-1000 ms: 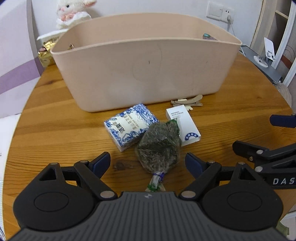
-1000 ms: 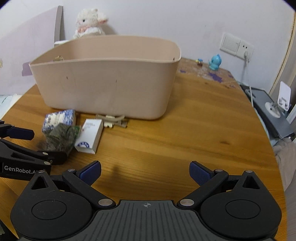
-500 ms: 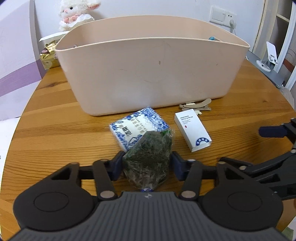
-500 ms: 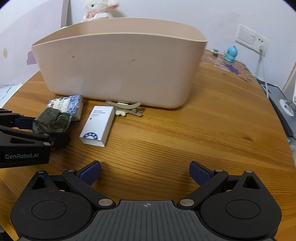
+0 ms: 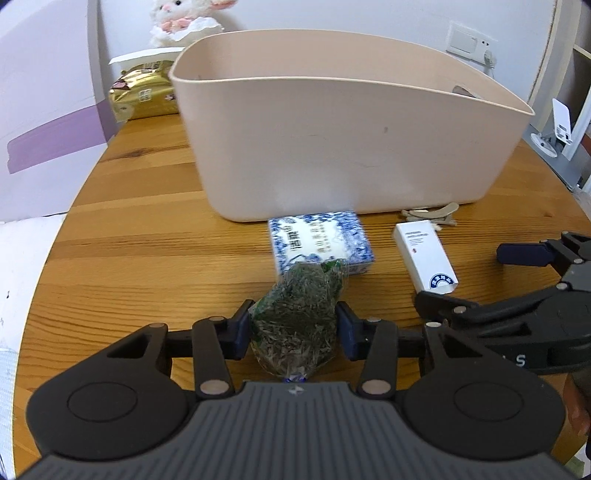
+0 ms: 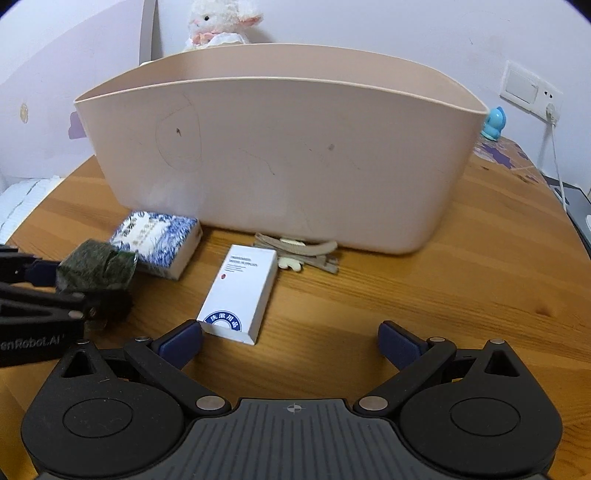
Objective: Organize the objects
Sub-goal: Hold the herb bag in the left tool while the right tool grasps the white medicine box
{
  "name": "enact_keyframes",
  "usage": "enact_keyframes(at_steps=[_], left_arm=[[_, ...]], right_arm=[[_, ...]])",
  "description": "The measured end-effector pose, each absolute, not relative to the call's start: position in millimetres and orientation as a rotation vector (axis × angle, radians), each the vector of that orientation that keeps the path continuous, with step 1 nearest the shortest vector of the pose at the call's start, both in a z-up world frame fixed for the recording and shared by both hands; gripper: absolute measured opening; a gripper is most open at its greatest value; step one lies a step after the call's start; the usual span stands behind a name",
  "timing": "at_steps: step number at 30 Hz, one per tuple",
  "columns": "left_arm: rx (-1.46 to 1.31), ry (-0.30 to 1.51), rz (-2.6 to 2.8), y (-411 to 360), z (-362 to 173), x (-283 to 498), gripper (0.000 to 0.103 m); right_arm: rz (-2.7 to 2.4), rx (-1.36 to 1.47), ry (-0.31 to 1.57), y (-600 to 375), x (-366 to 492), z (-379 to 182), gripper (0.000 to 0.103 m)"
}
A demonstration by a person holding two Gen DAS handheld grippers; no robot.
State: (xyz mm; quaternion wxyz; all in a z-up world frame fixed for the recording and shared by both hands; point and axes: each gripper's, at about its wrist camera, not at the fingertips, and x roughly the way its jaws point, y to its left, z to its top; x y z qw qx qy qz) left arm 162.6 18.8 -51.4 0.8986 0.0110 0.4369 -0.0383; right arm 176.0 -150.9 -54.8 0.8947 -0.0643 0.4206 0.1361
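The left gripper (image 5: pixel 293 326) fingers clamp the herb bag (image 5: pixel 297 317), lifted short of the bin (image 5: pixel 347 147), while the right gripper (image 6: pixel 290 345) fingers stand wide and empty, with tissue pack (image 5: pixel 319 245), box (image 6: pixel 242 293) and clips (image 6: pixel 299 254) ahead awaiting binning.

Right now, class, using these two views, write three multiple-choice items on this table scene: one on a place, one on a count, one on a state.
1. Where is the white box?
A in the tub
B on the table, in front of the tub
C on the tissue pack
2. How many plush toys stand behind the tub?
A one
B two
C three
3. The left tongs are
A open
B shut on the herb bag
C out of view

B: it lies on the wood.
A: one lamb.
B: pads press the herb bag.
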Motion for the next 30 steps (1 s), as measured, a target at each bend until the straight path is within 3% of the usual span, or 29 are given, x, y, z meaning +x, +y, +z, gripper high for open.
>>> enact_keyframes(at_steps=[4,15,17,20,22,24,30], left_arm=[[0.005,0.909,-0.073,23,-51,161,0.048],[-0.018,0.917,-0.016,36,-50,159,0.048],[-0.021,0.917,-0.009,38,-49,158,0.048],[-0.029,0.917,-0.004,40,-49,157,0.047],[-0.034,0.916,-0.002,42,-48,157,0.047],[-0.038,0.910,-0.003,42,-46,155,0.047],[-0.037,0.877,-0.013,38,-34,141,0.045]], right_arm=[[0.297,-0.140,0.848,-144,174,-53,0.089],[0.293,-0.109,0.864,-132,175,-51,0.093],[0.275,-0.123,0.850,-129,172,-51,0.086],[0.274,-0.116,0.833,-129,167,-49,0.065],[0.279,-0.122,0.830,-130,163,-47,0.045],[0.283,-0.128,0.834,-132,160,-46,0.033],[0.282,-0.122,0.843,-143,144,-42,0.028]])
